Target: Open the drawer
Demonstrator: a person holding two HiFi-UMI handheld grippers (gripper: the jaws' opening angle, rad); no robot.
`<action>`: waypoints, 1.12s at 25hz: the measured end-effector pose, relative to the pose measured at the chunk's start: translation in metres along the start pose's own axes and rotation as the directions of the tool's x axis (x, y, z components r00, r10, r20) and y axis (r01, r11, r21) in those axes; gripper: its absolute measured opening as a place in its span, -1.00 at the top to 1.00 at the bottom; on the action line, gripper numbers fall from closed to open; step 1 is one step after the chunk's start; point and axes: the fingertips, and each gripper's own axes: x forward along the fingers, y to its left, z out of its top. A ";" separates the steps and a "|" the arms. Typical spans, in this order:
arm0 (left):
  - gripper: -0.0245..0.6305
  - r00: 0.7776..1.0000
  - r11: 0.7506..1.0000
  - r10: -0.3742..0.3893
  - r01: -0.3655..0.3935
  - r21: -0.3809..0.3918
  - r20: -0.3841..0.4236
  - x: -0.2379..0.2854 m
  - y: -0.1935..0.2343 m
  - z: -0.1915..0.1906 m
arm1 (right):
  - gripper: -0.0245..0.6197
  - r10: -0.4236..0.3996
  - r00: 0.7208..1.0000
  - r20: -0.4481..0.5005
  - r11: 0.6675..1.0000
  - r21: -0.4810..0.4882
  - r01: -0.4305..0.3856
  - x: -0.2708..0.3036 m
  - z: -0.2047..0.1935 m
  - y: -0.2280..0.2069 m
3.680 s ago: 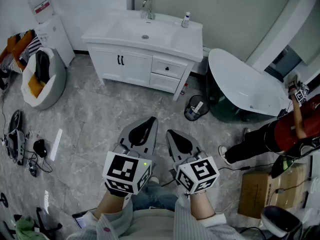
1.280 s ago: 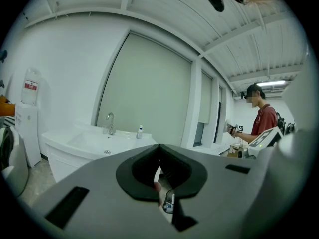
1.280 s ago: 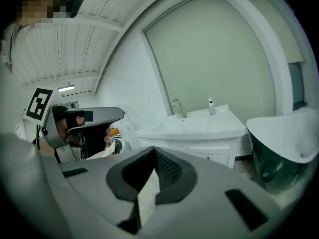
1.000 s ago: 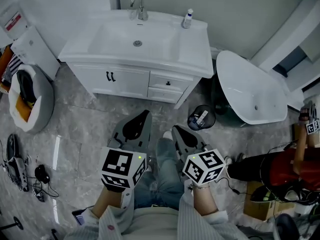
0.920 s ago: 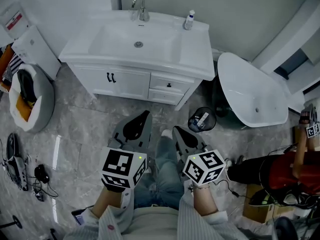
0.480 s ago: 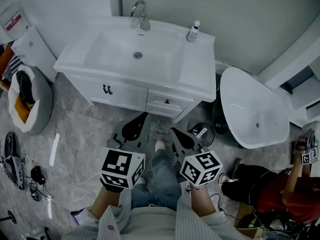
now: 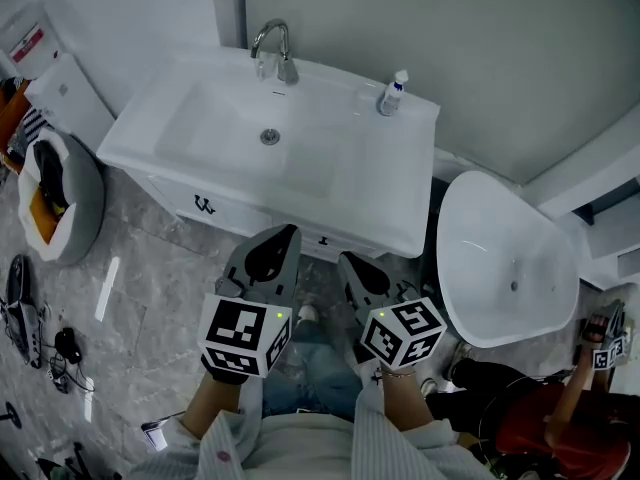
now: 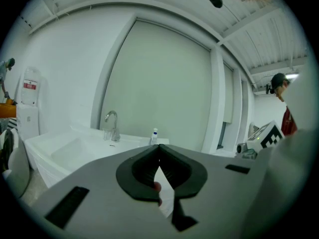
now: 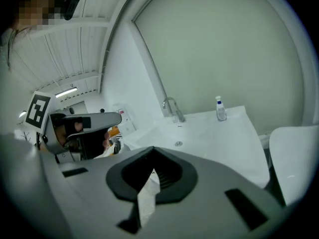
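Observation:
The white vanity (image 7: 390,218) with its sink (image 7: 240,133) stands right ahead in the head view. Its front is nearly hidden under the countertop. Only a thin strip shows, with the drawer's small dark knob (image 7: 323,240) and the cabinet door handles (image 7: 205,206). My left gripper (image 7: 287,230) is shut and empty, its tip just left of the knob and short of the front. My right gripper (image 7: 343,260) is also shut and empty, just below and right of the knob. In the gripper views the left gripper (image 8: 159,147) and right gripper (image 9: 152,158) point over the countertop.
A faucet (image 7: 275,48) and a small bottle (image 7: 396,92) stand at the back of the counter. A white tub (image 7: 505,268) lies to the right, a grey beanbag (image 7: 55,198) and a water dispenser (image 7: 60,83) to the left. A person in red (image 7: 560,428) crouches at lower right.
The vanity has come much closer and now fills the upper middle of the head view; its drawer fronts have slipped under the counter edge. Both grippers stay shut, side by side.

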 end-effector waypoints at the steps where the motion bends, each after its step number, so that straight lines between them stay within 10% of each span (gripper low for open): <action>1: 0.88 1.000 1.000 0.011 -0.011 -0.003 0.001 0.011 0.003 0.002 | 0.90 0.008 1.000 -0.004 1.000 -0.006 -0.008 0.007 0.006 -0.009; 28: 0.88 0.996 0.999 0.017 -0.020 -0.040 -0.090 0.018 0.023 -0.043 | 0.90 0.018 0.997 -0.069 1.000 -0.004 -0.018 0.029 -0.018 0.001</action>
